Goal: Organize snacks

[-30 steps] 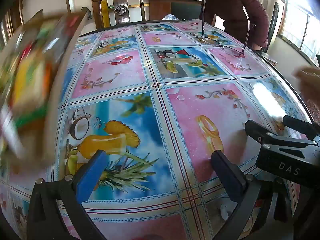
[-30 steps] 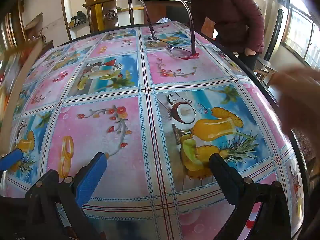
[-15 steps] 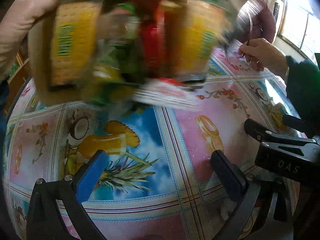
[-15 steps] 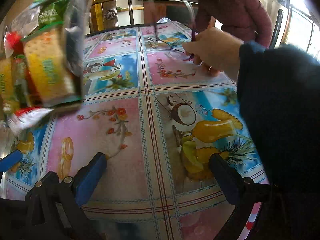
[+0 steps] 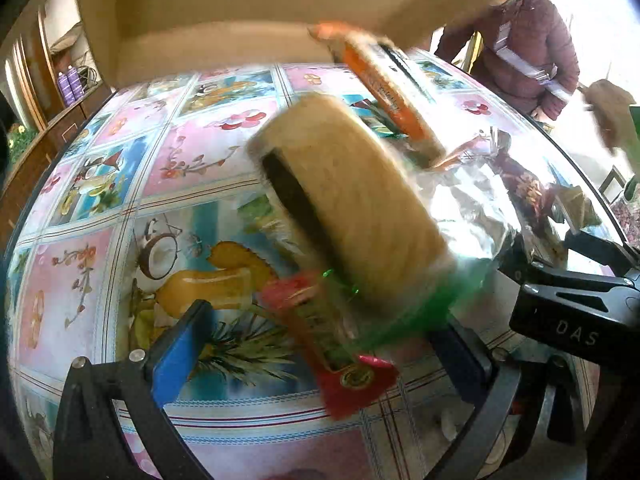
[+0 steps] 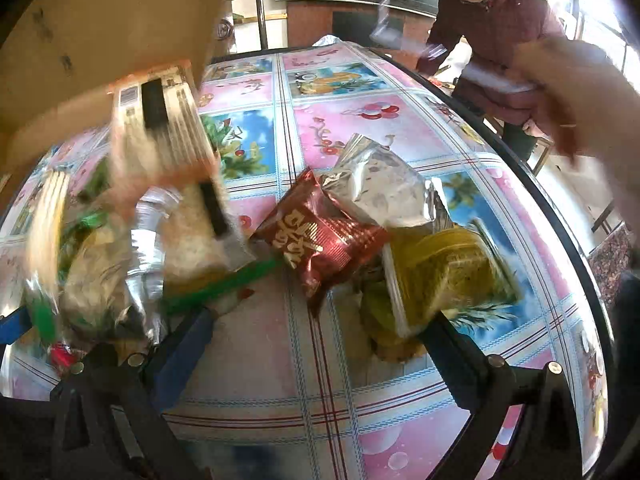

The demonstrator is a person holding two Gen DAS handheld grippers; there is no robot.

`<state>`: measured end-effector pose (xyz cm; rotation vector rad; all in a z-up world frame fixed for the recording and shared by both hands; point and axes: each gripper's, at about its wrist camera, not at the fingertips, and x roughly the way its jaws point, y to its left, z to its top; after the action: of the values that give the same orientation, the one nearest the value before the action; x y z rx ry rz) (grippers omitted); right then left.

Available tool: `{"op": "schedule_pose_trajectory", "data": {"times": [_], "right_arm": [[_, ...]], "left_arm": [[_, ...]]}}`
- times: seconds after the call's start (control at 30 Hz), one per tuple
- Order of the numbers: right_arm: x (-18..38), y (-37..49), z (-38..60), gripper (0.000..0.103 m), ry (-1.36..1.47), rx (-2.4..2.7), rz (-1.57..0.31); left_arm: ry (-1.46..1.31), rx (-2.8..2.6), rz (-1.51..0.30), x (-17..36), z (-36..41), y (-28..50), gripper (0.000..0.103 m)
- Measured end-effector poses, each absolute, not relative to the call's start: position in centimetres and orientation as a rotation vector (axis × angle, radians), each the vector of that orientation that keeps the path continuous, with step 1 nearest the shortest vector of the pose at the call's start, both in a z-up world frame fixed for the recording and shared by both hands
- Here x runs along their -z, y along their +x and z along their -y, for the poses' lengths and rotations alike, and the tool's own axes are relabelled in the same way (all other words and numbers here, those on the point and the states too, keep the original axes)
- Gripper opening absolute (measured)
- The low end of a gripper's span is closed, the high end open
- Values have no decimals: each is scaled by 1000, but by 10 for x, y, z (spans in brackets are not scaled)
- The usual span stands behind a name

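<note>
Several snack packs tumble out of a tipped cardboard box (image 5: 240,8) onto the patterned table (image 5: 80,240). In the left wrist view a blurred yellow cracker pack (image 5: 352,196), an orange pack (image 5: 384,84), a red-ended pack (image 5: 344,364) and a silver bag (image 5: 472,204) show. In the right wrist view a dark red bag (image 6: 320,236), a silver bag (image 6: 384,188), a yellow pack (image 6: 444,272) and blurred packs (image 6: 160,140) fall near the box (image 6: 100,40). My left gripper (image 5: 320,352) and right gripper (image 6: 316,348) are open and empty.
A woman in a maroon jacket (image 6: 492,24) stands at the table's far right edge. A blurred hand (image 6: 580,96) is raised at the right. The right gripper's body (image 5: 576,304) lies right of the left one. A chair (image 6: 256,12) stands behind the table.
The box has been tipped further over the table and its snacks have spilled out, landing in front of both grippers. Both grippers stay still and open.
</note>
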<state>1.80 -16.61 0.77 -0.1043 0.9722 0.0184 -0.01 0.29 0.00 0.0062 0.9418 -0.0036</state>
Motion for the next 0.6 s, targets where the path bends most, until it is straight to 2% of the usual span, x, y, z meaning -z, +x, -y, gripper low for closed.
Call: {"op": "schedule_pose_trajectory", "data": {"times": [0.6], "right_arm": [[-4, 19, 164, 102, -104, -18, -971]], "left_arm": [[7, 3, -941, 1, -4, 2, 103]]}}
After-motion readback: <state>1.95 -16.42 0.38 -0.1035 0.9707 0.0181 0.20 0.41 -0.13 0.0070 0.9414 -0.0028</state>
